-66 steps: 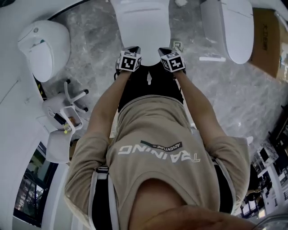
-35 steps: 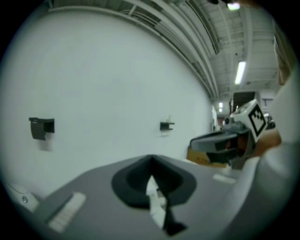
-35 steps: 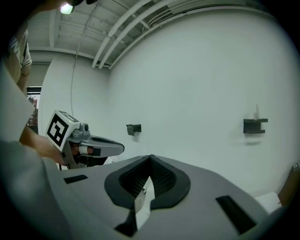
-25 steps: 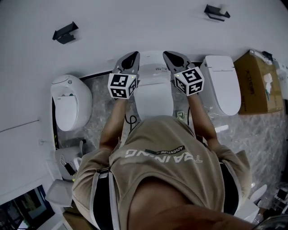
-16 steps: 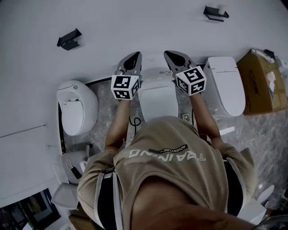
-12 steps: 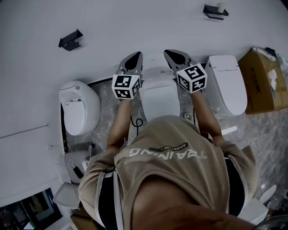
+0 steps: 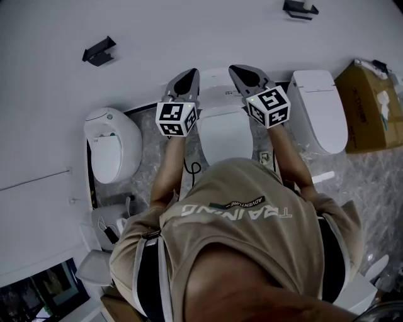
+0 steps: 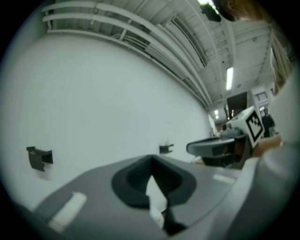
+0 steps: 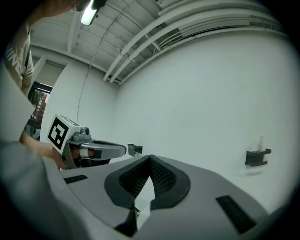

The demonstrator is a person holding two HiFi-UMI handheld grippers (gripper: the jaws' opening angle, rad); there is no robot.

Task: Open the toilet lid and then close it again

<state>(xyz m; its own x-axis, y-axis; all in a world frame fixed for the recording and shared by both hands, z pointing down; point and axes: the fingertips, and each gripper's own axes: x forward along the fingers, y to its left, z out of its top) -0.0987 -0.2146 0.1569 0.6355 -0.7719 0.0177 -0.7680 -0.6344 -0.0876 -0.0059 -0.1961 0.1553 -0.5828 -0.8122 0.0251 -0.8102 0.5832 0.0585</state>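
Note:
The middle toilet stands against the white wall with its white lid down, seen in the head view between my two forearms. My left gripper and right gripper are held up side by side above the toilet, pointing level at the wall, touching nothing. The left gripper has its jaws shut and empty in its own view, with only bare wall ahead. The right gripper also has its tips together and holds nothing. Each gripper view shows the other gripper alongside; the toilet is hidden in both.
A rounder white toilet stands to the left and another toilet to the right. A cardboard box sits at the far right. Two dark brackets are fixed on the wall. The floor is grey marble.
Both grippers have risen from just above the closed lid to well above it, level before the wall. Over the last second they moved only slightly up. The lid stays down.

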